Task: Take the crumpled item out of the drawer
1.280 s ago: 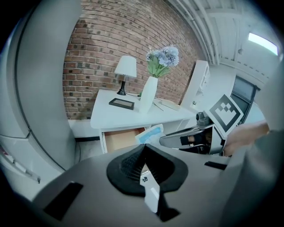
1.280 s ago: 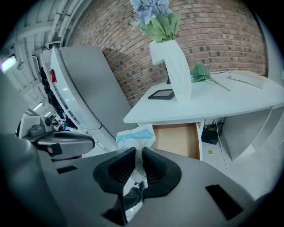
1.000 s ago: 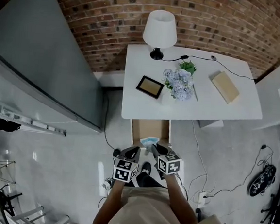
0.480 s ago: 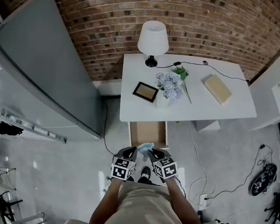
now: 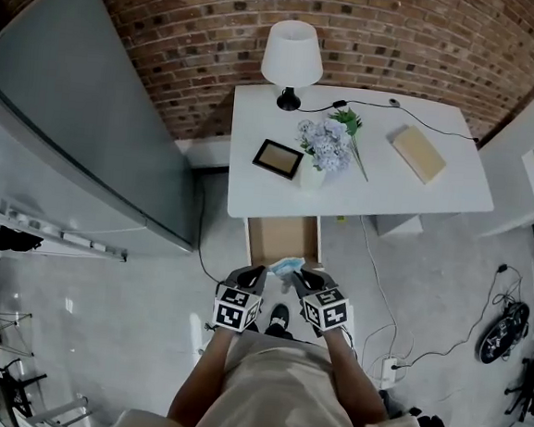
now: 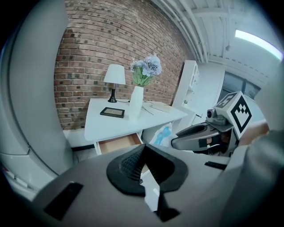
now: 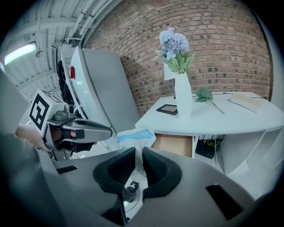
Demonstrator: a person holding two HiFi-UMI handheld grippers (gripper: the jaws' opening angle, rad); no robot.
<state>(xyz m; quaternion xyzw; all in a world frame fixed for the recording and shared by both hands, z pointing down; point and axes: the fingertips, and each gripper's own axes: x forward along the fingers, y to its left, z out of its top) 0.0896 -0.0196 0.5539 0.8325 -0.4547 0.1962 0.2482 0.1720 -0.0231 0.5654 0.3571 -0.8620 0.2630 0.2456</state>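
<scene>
A crumpled white and light-blue item [image 5: 288, 266] hangs over the front edge of the open wooden drawer [image 5: 283, 237] under the white table [image 5: 408, 197]. My right gripper [image 5: 306, 281] is shut on it. In the right gripper view the item [image 7: 135, 137] bulges out above the pads, which pinch its lower part. My left gripper [image 5: 246, 278] hovers just left of it, shut with nothing between its jaws [image 6: 144, 148]. The left gripper view shows the item [image 6: 163, 134] at the right gripper's tip, in front of the drawer [image 6: 117, 144].
On the table stand a white lamp [image 5: 292, 57], a dark picture frame [image 5: 279, 159], a vase of blue flowers [image 5: 317, 152] and a tan book [image 5: 417, 154]. A large grey cabinet [image 5: 80, 117] is at the left. Cables [image 5: 379, 311] trail over the floor on the right.
The head camera has shifted a little. The right gripper stays shut on the crumpled item at the drawer's front edge, and both grippers have hardly moved relative to the drawer.
</scene>
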